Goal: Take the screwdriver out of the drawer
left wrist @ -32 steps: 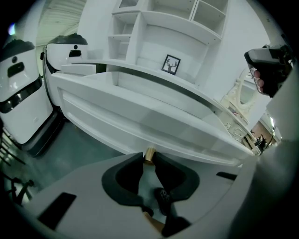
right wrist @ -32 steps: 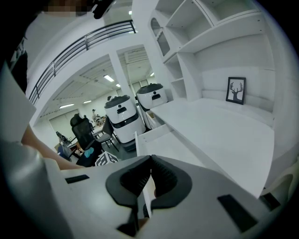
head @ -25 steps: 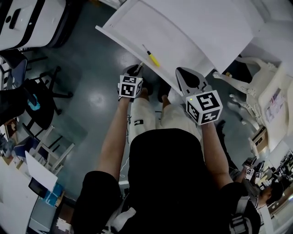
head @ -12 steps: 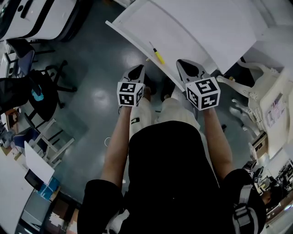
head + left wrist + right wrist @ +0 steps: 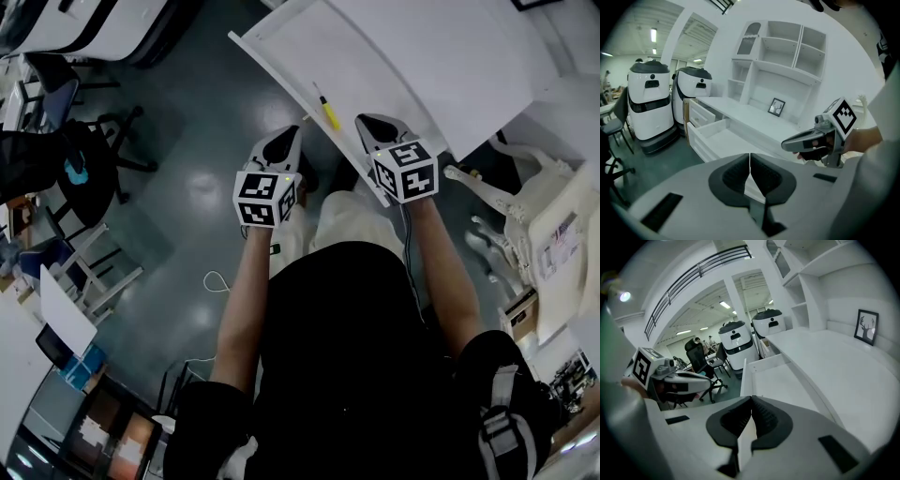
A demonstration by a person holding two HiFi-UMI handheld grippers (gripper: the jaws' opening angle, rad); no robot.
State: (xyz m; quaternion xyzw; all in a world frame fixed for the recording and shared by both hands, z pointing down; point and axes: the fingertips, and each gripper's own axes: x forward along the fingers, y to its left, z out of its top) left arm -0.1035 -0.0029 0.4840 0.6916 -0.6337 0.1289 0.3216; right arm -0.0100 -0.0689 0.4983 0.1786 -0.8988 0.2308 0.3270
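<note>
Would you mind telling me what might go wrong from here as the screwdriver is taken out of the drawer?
1. The screwdriver lies close along the drawer's front wall, so fingers coming down may strike the wall or nudge the tool away.
2. The left gripper and right gripper are both shut and empty; reaching in without opening would probably only push it.
3. They sit close on either side of the tool and could bump each other.

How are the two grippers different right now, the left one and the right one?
The left gripper hangs over the dark floor, beside the open drawer. The right gripper pokes over the drawer's front edge. The left gripper's marker cube sits nearer the person than the right gripper's. Both grippers are shut and hold nothing. The yellow screwdriver lies untouched in the drawer.
</note>
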